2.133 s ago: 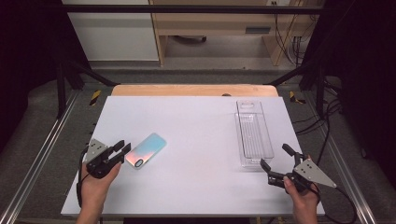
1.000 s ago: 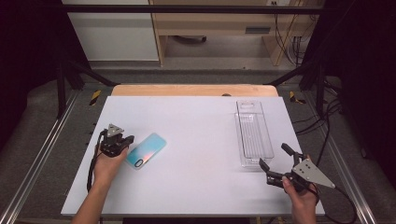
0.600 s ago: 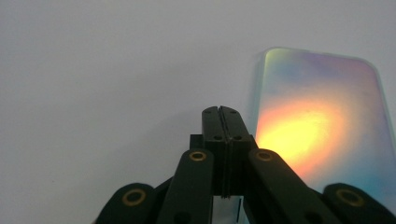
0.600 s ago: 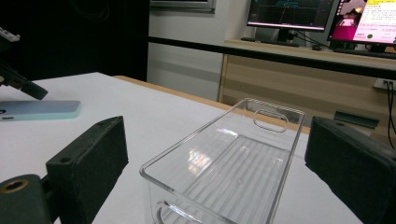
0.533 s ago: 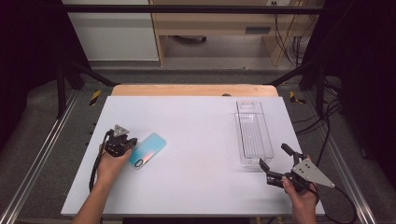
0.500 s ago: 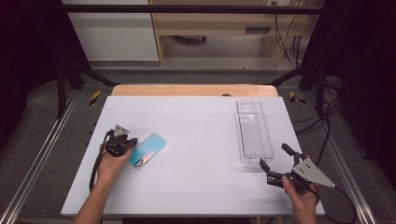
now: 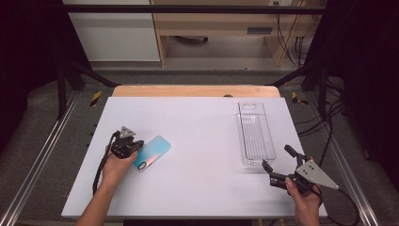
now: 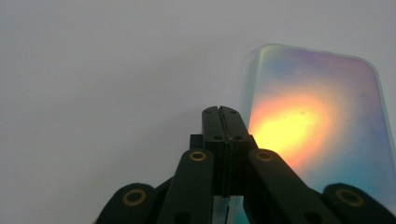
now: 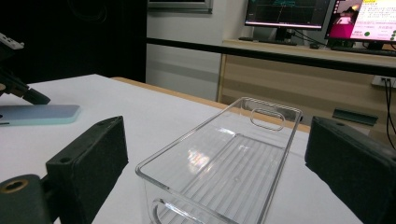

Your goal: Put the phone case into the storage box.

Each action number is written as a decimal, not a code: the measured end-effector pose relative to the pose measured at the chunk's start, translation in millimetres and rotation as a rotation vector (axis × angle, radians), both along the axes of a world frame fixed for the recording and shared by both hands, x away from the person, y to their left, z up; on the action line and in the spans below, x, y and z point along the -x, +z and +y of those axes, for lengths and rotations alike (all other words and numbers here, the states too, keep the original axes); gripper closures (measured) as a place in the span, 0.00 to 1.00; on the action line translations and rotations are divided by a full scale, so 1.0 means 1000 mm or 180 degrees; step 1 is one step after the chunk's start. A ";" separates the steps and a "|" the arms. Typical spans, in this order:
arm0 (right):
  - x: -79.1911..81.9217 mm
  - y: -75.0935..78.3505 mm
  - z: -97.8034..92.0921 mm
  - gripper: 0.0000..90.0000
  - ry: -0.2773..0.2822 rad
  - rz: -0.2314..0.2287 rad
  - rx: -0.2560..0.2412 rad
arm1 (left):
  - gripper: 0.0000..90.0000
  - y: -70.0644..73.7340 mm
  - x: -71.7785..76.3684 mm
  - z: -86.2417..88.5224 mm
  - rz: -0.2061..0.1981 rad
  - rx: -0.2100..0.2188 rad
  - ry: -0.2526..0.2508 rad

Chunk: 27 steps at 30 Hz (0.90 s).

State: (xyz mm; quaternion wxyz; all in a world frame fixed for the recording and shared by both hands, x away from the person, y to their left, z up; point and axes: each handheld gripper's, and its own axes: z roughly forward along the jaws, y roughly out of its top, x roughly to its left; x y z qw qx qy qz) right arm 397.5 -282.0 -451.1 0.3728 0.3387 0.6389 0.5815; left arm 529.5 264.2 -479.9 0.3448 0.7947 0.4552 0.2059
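The table (image 7: 197,141) is white and wide, its far edge a strip of bare wood; on its right half lies a clear tray (image 7: 255,134), long and narrow, its length running away from the person, a cut-out handle at the far end and ribs along the floor; in the right gripper view the tray (image 9: 219,163) sits between the two jaws and just ahead of them. On the left half lies a phone (image 7: 151,152) — flat, angled, its back a pale teal with an orange-pink sheen; in the left gripper view the phone (image 8: 317,121) glows orange at its middle. The left tongs (image 7: 135,147) are pressed together, jaw against jaw, with the tips at the near long edge of the phone; whether they touch it I cannot tell; the left hand (image 7: 116,165) grips them from behind. The right tongs (image 7: 277,165) are spread wide — near the tray's near end, apart from it; the right hand (image 7: 303,193) holds them low at the table's near right corner.
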 end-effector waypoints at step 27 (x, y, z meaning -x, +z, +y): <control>-0.001 -0.001 0.004 0.07 0.0030 0.0028 0.0042 | 1.00 0.001 0.038 -0.053 0.0060 -0.0053 -0.0526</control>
